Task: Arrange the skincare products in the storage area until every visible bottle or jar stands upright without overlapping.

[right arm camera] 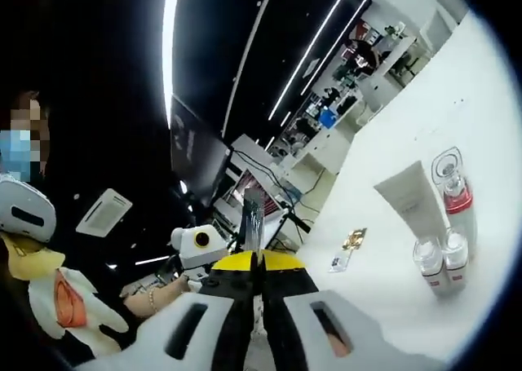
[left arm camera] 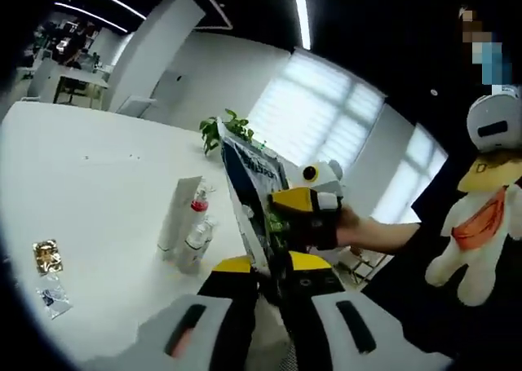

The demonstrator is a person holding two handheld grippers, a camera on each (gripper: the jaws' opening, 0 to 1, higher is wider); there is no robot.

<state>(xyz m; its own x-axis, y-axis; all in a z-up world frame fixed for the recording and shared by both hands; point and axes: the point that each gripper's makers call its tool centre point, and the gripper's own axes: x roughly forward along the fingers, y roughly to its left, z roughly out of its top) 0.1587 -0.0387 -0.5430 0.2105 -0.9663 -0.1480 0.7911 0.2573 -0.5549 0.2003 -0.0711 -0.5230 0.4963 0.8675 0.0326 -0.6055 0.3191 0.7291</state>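
A flat blue and white pouch (left arm camera: 249, 171) stands on edge between my left gripper's (left arm camera: 269, 265) yellow-tipped jaws, which are shut on its lower part. My right gripper (left arm camera: 287, 218) reaches in from the right and is clamped on the same pouch higher up. In the right gripper view the pouch (right arm camera: 253, 212) shows edge-on, rising from the right gripper (right arm camera: 257, 263). On the white table (left arm camera: 98, 183) stand a white tube (left arm camera: 179, 212), a bottle with a red band (left arm camera: 198, 200) and a small clear bottle (left arm camera: 196, 242). In the right gripper view there are the tube (right arm camera: 410, 204), red-banded bottle (right arm camera: 453, 193) and two small bottles (right arm camera: 429, 267).
A gold sachet (left arm camera: 46, 255) and a clear sachet (left arm camera: 53, 299) lie flat near the table's edge. A green plant (left arm camera: 224, 130) stands at the far side. A plush toy (left arm camera: 489, 216) sits to the right, off the table. A person's hand (right arm camera: 167, 296) is at the left.
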